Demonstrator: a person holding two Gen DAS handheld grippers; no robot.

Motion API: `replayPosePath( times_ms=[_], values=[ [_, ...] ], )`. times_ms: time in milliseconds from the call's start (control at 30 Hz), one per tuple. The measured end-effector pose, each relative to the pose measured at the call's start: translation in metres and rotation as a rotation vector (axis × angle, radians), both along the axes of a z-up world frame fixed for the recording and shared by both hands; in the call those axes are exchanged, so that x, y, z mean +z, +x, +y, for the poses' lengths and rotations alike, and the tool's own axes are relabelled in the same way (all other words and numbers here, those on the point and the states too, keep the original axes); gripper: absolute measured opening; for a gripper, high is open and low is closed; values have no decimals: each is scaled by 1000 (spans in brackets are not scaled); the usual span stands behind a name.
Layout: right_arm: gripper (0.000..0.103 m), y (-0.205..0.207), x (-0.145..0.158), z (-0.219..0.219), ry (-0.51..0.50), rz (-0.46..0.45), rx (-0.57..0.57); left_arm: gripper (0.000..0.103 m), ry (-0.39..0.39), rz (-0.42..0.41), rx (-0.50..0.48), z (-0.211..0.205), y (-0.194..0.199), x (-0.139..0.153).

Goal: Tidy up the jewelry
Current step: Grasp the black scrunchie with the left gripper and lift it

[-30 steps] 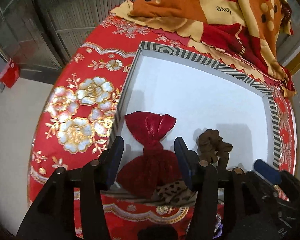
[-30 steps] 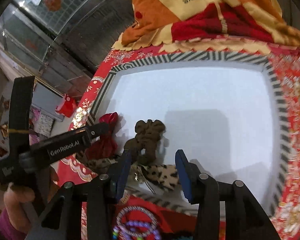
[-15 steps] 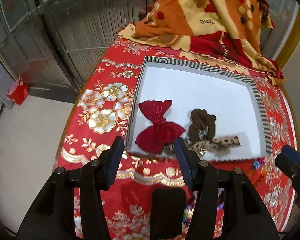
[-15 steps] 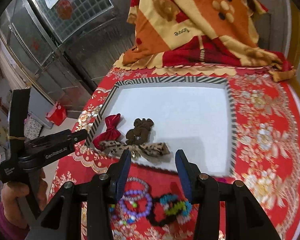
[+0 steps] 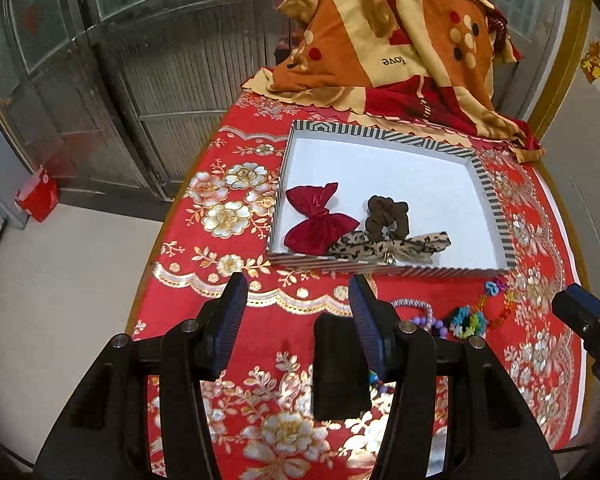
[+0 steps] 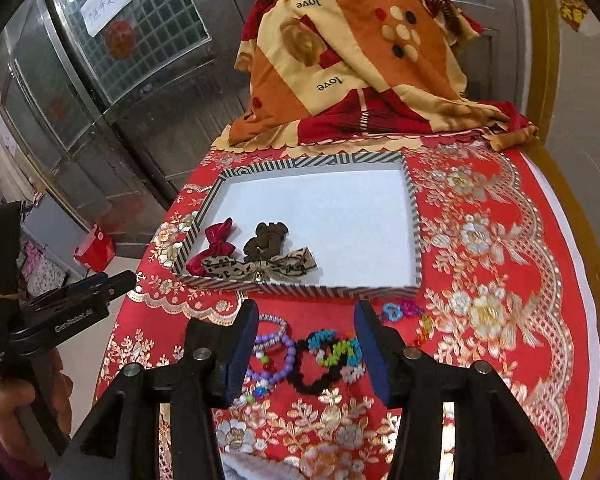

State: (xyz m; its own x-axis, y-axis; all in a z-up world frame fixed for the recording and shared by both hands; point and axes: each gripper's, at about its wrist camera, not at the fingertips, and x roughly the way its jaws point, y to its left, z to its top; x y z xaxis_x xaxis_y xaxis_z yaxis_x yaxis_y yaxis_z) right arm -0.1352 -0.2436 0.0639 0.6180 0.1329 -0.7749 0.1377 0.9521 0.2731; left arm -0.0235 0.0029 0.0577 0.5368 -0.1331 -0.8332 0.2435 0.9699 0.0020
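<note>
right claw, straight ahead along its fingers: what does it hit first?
Probably the multicolour beaded bracelet lying on the red tablecloth, between the open right claw's fingers in its view. Depth unclear.

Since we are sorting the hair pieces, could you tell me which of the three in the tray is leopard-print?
The leopard-print bow, lying along the near wall in front of the red bow and brown scrunchie.

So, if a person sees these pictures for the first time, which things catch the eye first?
The striped-rim tray on the red flowered tablecloth, holding a red bow, brown scrunchie and leopard bow in its near left corner. Colourful bracelets lie before it; a patterned blanket is heaped behind.
</note>
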Motion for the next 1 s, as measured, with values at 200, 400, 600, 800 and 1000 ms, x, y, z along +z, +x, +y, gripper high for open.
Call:
replayPosePath(
  times_ms=[200, 400, 600, 800, 1000],
  values=[
    [60, -19, 10, 7, -31, -20, -17, 52, -18, -12, -12, 7, -13, 8],
    [60, -30, 16, 10, -40, -23, -24, 52, -34, -25, -25, 10, -21, 16],
    [61, -36, 18, 10, -50, -19, -30, 52, -41, -23, -37, 11, -26, 18],
    [61, -40, 16, 7, -55, -9, -38, 52, -43, -19, -39, 11, -26, 18],
    [62, -41, 15, 5, -53, -3, -36, 52, -42, -19, -41, 11, -28, 18]
  ],
)
